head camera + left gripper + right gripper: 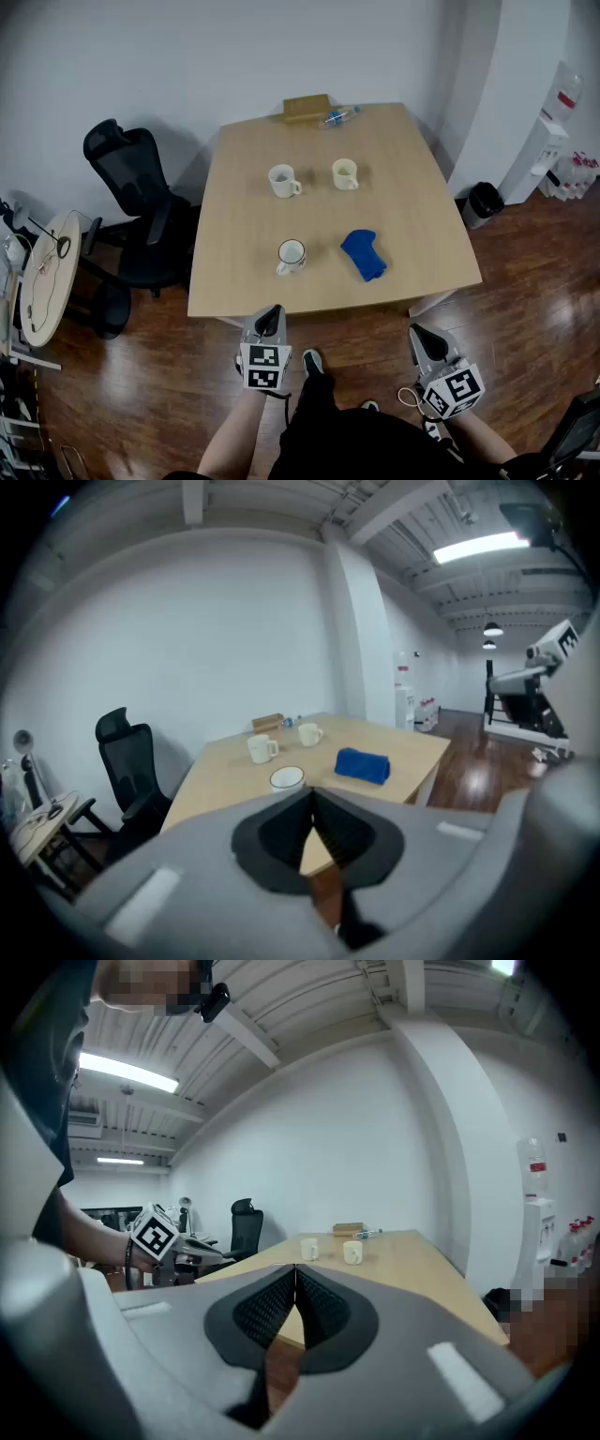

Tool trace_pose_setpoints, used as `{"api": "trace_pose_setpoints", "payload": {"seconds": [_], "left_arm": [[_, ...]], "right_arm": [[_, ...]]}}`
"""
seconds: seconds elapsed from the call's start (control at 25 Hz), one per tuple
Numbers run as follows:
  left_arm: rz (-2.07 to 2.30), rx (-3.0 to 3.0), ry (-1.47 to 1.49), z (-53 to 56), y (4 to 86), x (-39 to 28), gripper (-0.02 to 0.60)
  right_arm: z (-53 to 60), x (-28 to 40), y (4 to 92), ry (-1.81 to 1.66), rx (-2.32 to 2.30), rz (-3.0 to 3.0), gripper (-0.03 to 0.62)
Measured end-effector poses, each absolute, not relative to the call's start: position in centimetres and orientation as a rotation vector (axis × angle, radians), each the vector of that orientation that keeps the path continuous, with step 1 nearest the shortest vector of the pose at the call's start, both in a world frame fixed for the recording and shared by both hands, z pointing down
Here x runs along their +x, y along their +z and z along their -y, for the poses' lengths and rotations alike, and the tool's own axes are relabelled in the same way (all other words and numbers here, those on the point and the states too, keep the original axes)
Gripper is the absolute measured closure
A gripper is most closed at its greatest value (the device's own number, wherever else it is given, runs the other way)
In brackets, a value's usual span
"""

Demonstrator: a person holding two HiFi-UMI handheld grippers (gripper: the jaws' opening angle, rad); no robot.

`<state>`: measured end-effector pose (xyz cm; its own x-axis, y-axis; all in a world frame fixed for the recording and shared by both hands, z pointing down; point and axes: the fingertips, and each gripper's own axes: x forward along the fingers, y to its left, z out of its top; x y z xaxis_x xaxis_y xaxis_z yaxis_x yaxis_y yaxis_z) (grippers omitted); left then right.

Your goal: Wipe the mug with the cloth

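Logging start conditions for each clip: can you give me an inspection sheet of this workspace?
Surface: light wooden table, things spread apart.
Job's things: near mug upright; blue cloth bunched to its right, not touching; left far mug and right far mug upright.
Clutter: cardboard box and plastic bottle at the far edge.
Grippers: left tongs and right tongs shut, empty, short of the near edge.
Cables: thin cord on the round side table; none on the work table.
Surroundings: office chair, water dispenser, bin, wood floor.
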<state>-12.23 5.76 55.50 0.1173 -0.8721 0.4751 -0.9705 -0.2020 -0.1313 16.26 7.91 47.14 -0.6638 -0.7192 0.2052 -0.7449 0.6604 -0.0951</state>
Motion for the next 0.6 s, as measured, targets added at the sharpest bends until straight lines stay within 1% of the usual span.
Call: {"api": "trace_pose_setpoints", "payload": {"seconds": [0.08,0.12,0.16,0.2,0.36,0.6], "left_arm": [[1.785,2.164,0.729,-2.9,57.8,-14.7,0.578],[1.752,2.162,0.751,-1.5,58.9,-15.7,0.568],[1.711,2.164,0.771,-0.1,59.8,-16.6,0.511],[1.667,2.166,0.79,1.1,60.8,-17.4,0.472],[1.503,2.185,0.854,4.7,64.4,-18.9,0.406],[1.333,2.235,0.962,7.1,67.6,-18.2,0.399]], "right_arm": [[-5.6,14.1,48.1,0.291,1.175,2.712,0.589],[-4.4,12.9,48.7,0.306,1.153,2.704,0.588],[-3.1,11.8,49.2,0.317,1.129,2.694,0.588],[-1.9,10.8,49.6,0.323,1.109,2.68,0.588],[3.0,8.4,51.1,0.386,1.099,2.608,0.588],[8.6,6.4,54.4,0.474,1.078,2.525,0.588]]}}
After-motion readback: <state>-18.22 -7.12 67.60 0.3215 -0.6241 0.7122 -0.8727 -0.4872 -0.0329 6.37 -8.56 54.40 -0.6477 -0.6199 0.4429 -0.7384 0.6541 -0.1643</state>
